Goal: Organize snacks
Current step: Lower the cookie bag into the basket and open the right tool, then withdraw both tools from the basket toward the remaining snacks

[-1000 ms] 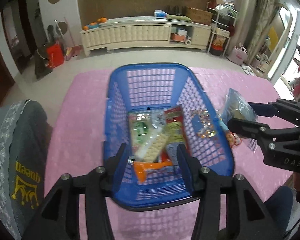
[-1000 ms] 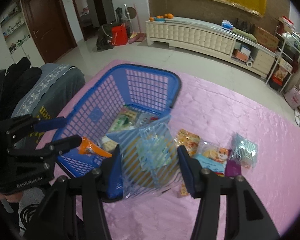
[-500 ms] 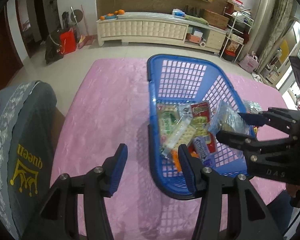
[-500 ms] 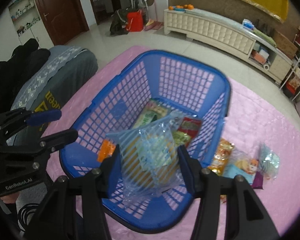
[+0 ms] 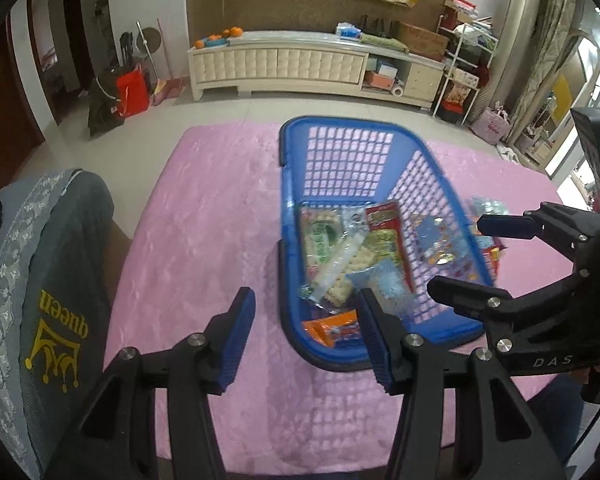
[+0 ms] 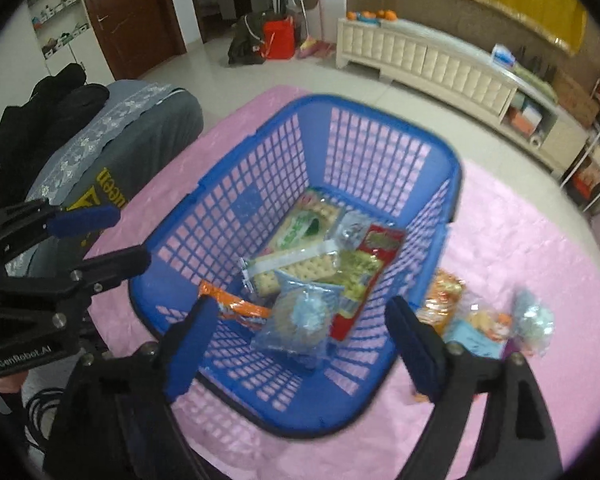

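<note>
A blue plastic basket (image 5: 340, 124) (image 6: 380, 108) stands on the pink tablecloth and holds several snack packs: green cracker packs (image 5: 320, 236), a red pack (image 5: 384, 220) and an orange pack (image 5: 332, 326). A clear blue-striped snack bag (image 6: 304, 320) (image 5: 388, 284) lies on top of them. My right gripper (image 6: 300, 312) (image 5: 480, 256) hovers over the basket's near end, its jaws opening wide, and the bag lies below them untouched. My left gripper (image 5: 304, 308) (image 6: 112, 238) is open and empty above the basket's near left corner.
Three more snacks lie on the cloth right of the basket: a gold-orange pack (image 6: 444, 296), a cartoon bag (image 6: 480, 328) and a clear bluish bag (image 6: 534, 320). A chair with a grey "queen" cover (image 5: 48, 280) stands at the table's left edge. The pink cloth (image 5: 204, 216) stretches left of the basket.
My right gripper carried the clear bag from the basket's right side to above its inside, then spread its jaws, and the bag dropped in. My left gripper slid left, off the basket's middle.
</note>
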Demonstrator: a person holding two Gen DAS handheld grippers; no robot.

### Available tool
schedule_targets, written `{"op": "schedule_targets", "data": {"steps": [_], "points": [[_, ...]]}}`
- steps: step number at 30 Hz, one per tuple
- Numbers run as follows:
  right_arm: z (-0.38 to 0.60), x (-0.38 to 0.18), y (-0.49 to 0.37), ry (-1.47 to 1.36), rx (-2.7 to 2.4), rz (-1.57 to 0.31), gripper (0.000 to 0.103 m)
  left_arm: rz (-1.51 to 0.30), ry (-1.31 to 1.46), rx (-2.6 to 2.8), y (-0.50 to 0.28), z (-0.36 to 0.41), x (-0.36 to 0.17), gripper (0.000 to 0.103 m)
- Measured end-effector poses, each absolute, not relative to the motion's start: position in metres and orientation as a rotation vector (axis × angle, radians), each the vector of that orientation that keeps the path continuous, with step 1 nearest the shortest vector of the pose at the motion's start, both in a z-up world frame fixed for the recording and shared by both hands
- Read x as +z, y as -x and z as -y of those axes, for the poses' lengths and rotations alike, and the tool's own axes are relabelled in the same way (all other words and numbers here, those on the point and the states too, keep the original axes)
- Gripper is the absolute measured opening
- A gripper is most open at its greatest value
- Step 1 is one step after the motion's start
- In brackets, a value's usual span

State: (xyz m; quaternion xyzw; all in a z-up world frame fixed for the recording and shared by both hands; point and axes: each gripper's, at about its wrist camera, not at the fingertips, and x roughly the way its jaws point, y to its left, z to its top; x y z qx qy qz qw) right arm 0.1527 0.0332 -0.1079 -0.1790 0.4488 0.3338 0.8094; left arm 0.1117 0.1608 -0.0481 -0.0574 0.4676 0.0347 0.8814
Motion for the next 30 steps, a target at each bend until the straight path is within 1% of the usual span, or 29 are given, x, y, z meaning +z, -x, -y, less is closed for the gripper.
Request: {"op": "schedule_targets", "data": {"steps": [2,3,4,5,10,13,14,17,22,25,30], "points": [[-0.026,-0.100,-0.149,0.379,0.713,-0.944,0.088,-0.960,0.106,0.059,-0.106,-0.151,-0.037,0.051],[-0.022,-0.094,-0.146,0.377,0.707,-0.934,0.088,-0.954,0.101,0.054,-0.103,-0.147,-0.035,0.054],[-0.017,-0.090,-0.144,0.374,0.699,-0.924,0.088,-0.941,0.092,0.045,-0.100,-0.143,-0.030,0.061],[-0.012,-0.086,-0.143,0.371,0.689,-0.917,0.088,-0.924,0.082,0.039,-0.097,-0.137,-0.024,0.064],[0.030,-0.071,-0.134,0.314,0.646,-0.889,0.088,-0.899,0.066,-0.012,-0.091,-0.107,-0.004,0.064],[0.058,-0.064,-0.132,0.284,0.618,-0.880,0.088,-0.883,0.031,-0.029,-0.087,-0.086,0.002,0.070],[0.065,-0.062,-0.131,0.278,0.610,-0.877,0.088,-0.876,0.015,-0.032,-0.085,-0.077,0.004,0.071],[0.090,-0.055,-0.126,0.249,0.591,-0.855,0.088,-0.875,-0.003,-0.041,-0.084,-0.056,0.006,0.073],[0.124,-0.048,-0.117,0.221,0.573,-0.828,0.088,-0.880,-0.026,-0.068,-0.084,-0.022,0.005,0.075],[0.138,-0.050,-0.115,0.221,0.562,-0.826,0.088,-0.877,-0.051,-0.083,-0.087,-0.003,0.005,0.078],[0.165,-0.060,-0.117,0.188,0.532,-0.840,0.088,-0.877,-0.106,-0.110,-0.092,0.029,-0.002,0.078]]}}
